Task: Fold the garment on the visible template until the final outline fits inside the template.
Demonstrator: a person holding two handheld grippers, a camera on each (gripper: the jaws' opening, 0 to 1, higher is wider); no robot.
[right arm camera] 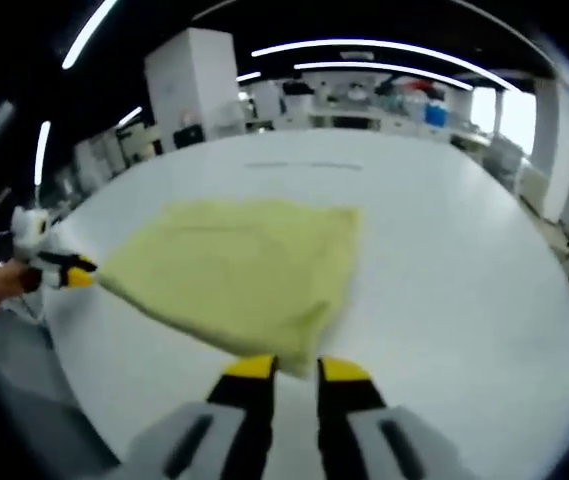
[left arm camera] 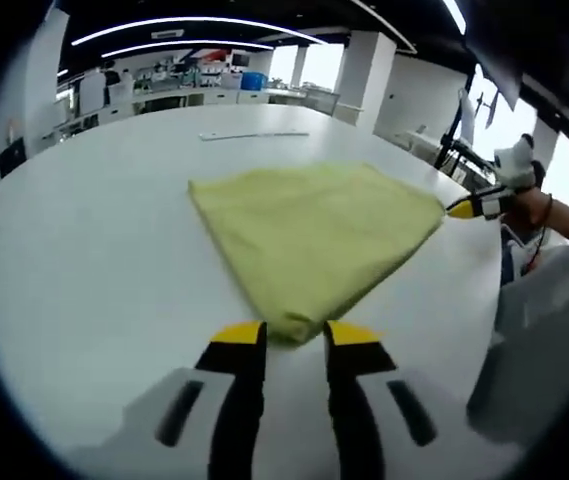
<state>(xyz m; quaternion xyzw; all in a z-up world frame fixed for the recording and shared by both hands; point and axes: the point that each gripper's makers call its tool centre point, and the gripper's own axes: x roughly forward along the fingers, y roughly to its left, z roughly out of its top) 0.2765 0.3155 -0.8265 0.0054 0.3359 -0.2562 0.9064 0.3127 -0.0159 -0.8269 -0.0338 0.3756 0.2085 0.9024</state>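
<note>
While the yellow garment [left arm camera: 314, 240] lies spread over the white counter [left arm camera: 84, 260], each gripper has hold of one corner of it. In the left gripper view, the left gripper [left arm camera: 295, 337] sits at the near corner, its yellow-tipped fingers [left arm camera: 239, 335] pinching the cloth edge between them. Over on the far right of that same view you can see the right gripper [left arm camera: 469, 208] at the opposite corner, with a gloved hand [left arm camera: 516, 165] behind it.

Flip to the right gripper view and it's the mirror of that: right gripper [right arm camera: 295, 370] at the bottom with the garment's near corner drooping right down between its fingers [right arm camera: 252, 368], looks nipped on the cloth. The left gripper [right arm camera: 69, 272] shows up at the left edge, holding the pointed corner.

Cloth looks folded over, roughly a flat pad with a couple of soft creases, sitting near the middle of the counter. A thin pale line [left arm camera: 254, 134] is on the counter past the garment, well apart from it. Desks and clutter in the background, too blurry to name.
</note>
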